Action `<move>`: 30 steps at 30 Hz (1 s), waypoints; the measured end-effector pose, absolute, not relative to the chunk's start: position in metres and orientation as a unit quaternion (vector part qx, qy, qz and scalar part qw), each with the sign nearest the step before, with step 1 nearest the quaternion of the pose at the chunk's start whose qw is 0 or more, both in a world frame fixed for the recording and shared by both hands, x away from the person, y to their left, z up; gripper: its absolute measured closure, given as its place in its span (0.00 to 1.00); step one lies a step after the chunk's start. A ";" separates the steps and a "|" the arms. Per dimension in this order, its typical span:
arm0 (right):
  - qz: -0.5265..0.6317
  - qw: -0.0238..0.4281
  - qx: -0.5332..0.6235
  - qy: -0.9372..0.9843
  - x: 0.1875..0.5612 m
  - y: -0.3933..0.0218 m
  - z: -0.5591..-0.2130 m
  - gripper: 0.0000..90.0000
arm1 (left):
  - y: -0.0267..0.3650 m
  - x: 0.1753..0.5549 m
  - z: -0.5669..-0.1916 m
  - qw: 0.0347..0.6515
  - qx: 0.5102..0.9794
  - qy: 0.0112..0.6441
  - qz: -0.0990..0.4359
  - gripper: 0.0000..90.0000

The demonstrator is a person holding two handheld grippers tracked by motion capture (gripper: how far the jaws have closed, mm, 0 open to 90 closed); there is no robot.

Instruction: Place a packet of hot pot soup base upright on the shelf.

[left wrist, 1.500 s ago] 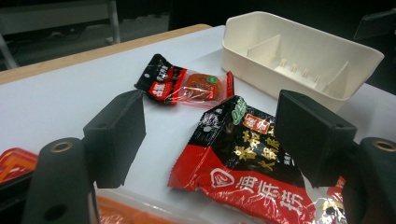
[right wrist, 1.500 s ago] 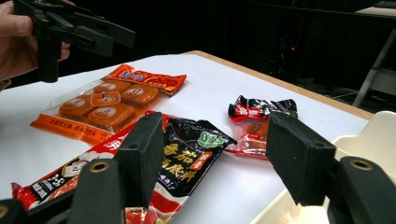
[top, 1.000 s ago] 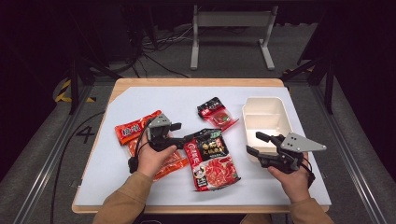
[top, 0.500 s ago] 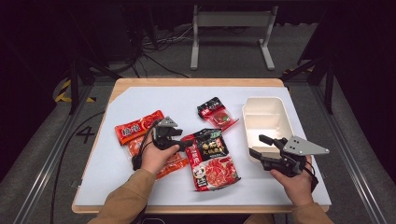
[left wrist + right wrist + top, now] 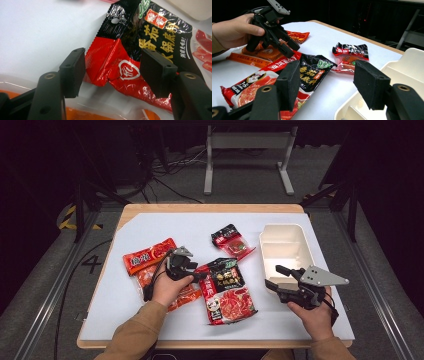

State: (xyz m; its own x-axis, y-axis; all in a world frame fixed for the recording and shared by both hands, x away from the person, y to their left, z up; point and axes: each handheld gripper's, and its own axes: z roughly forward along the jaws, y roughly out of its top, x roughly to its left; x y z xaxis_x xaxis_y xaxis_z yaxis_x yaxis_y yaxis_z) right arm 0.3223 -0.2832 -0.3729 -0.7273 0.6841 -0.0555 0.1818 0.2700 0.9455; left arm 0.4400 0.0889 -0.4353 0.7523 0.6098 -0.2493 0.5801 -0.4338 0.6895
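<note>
A large red and black seasoning packet [image 5: 227, 290] lies flat at the table's middle. My left gripper [image 5: 202, 272] is open at its upper left corner; in the left gripper view the packet [image 5: 120, 60] has its crumpled corner between the two spread pads [image 5: 73, 72], and I cannot tell whether they touch it. My right gripper [image 5: 272, 276] is open and empty, hovering beside the near left corner of the white tray [image 5: 262, 242]. From the right gripper view I see the left gripper [image 5: 291, 49] pointing down at the packet [image 5: 309, 72].
A small red and black packet [image 5: 232, 240] lies behind the large one. An orange packet [image 5: 150, 255] sits at the left, and another [image 5: 185, 295] lies under the left hand. The tray [image 5: 409, 60] holds nothing that I can see.
The left gripper has edged right and down onto the large packet's corner. The right gripper has shifted slightly to the right and stays open.
</note>
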 end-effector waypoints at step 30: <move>0.530 0.236 0.291 0.761 0.323 -0.285 -0.372 0.42 | 0.088 0.428 -0.420 0.449 0.833 0.322 0.017 0.95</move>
